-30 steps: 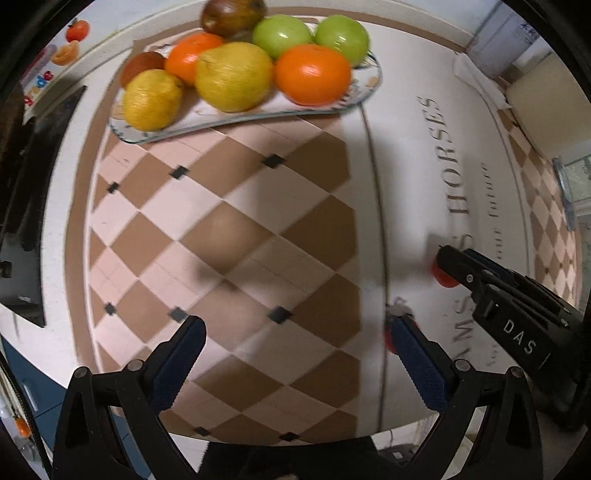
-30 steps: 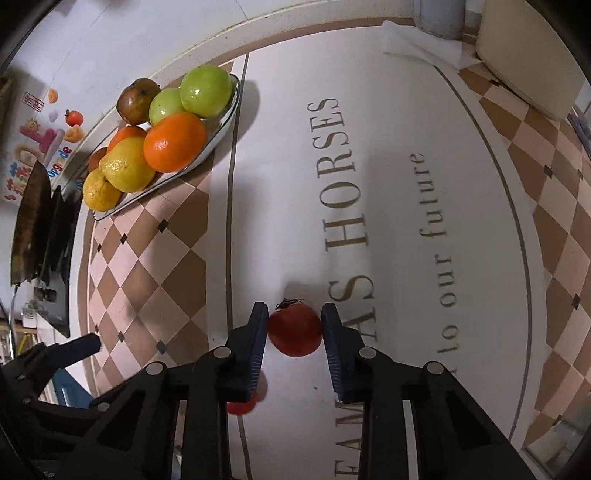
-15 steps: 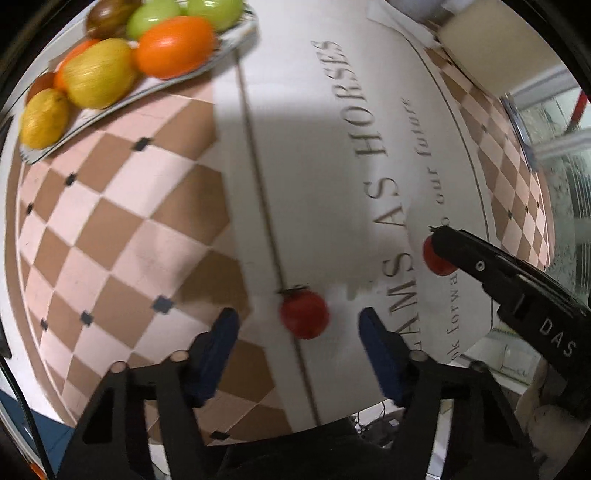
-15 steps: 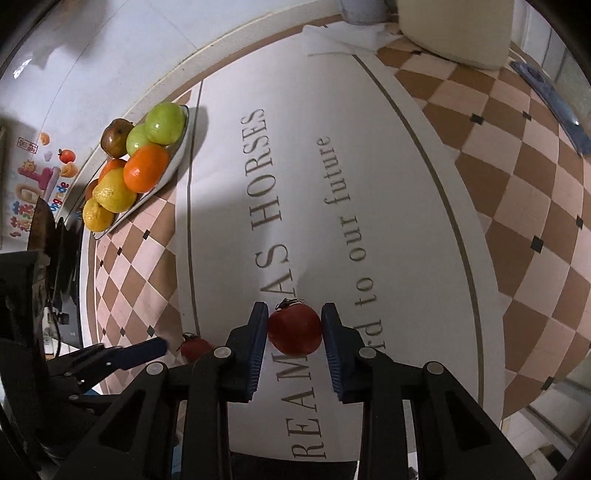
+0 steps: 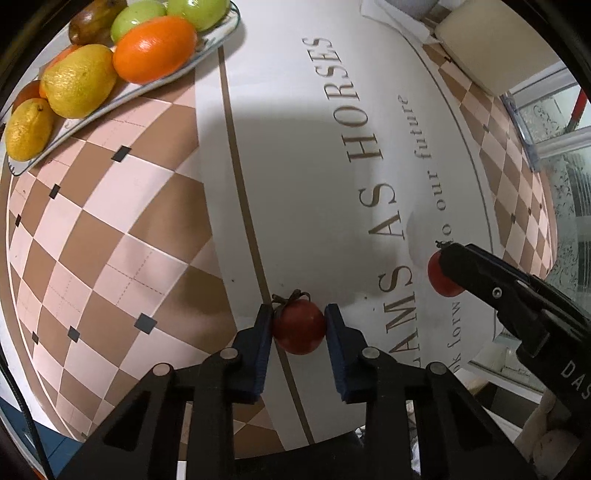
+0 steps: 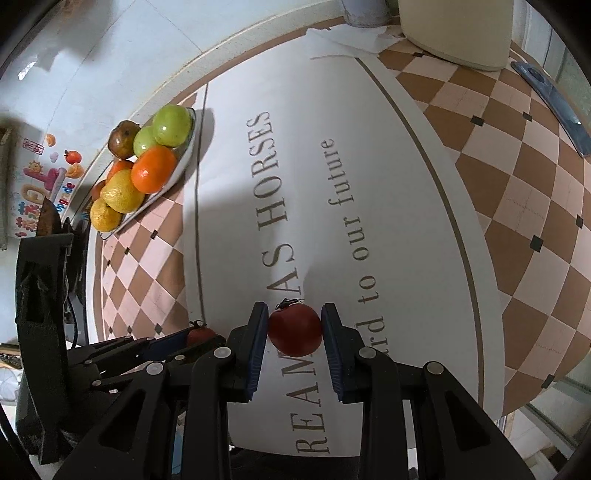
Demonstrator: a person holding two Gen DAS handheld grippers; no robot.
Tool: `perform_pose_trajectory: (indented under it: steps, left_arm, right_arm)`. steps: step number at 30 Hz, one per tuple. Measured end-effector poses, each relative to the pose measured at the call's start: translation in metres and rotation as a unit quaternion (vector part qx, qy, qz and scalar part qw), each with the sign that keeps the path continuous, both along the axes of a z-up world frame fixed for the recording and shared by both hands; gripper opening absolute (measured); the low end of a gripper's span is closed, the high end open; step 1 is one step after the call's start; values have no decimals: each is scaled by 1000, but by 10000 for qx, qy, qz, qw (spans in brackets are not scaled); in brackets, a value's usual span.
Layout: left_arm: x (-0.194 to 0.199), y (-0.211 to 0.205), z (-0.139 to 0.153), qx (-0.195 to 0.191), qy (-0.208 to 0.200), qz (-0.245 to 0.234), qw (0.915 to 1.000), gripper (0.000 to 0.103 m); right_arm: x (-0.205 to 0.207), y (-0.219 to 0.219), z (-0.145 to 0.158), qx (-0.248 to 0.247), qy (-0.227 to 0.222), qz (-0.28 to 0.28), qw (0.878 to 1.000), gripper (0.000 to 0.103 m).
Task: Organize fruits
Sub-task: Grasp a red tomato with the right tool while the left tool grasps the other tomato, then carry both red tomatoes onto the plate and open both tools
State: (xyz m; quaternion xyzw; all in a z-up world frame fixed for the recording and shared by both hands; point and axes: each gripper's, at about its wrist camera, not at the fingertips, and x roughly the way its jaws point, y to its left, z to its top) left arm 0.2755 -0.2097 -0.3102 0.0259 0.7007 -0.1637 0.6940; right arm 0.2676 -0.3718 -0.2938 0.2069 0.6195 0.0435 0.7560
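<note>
My left gripper [image 5: 298,326] is shut on a small red tomato [image 5: 300,325] near the table's front edge. My right gripper [image 6: 294,328] is shut on a second red tomato [image 6: 294,328] and holds it above the printed cloth. In the left wrist view the right gripper shows at the right with its tomato [image 5: 441,275]. In the right wrist view the left gripper's tomato [image 6: 199,334] shows low at the left. A glass platter [image 5: 155,83] at the far left holds lemons, oranges, green apples and a brown fruit; it also shows in the right wrist view [image 6: 184,162].
The table wears a checkered cloth with a white lettered centre panel [image 6: 332,184]. A cream box [image 6: 458,33] and a folded white paper [image 6: 343,40] sit at the far end. A dark appliance [image 6: 48,229] stands off the left edge.
My left gripper has swung right over the table, come down around the tomato on the cloth and shut on it. My right gripper has risen with its tomato held.
</note>
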Motion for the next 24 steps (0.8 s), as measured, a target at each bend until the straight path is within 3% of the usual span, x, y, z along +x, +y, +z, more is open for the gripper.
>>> perform_pose_trajectory:
  steps: [6,12,19,24]
  left_arm:
    - [0,33,38,-160,-316,236,9991,26]
    - [25,84,57,-419,-544,756,9948,26]
    - [54,152,89,-539,-856,1488,9837,26]
    - [81,204,90,-588,-825,2068,9731,26]
  right_arm:
    - [10,12,19,129,-183,179,9996,32]
    - [36,43,43,486,-456,472,9967,32]
    - [81,110,54,1091,-694,896,9875,32]
    - [114,164,38,1723,-654,940,9784,32]
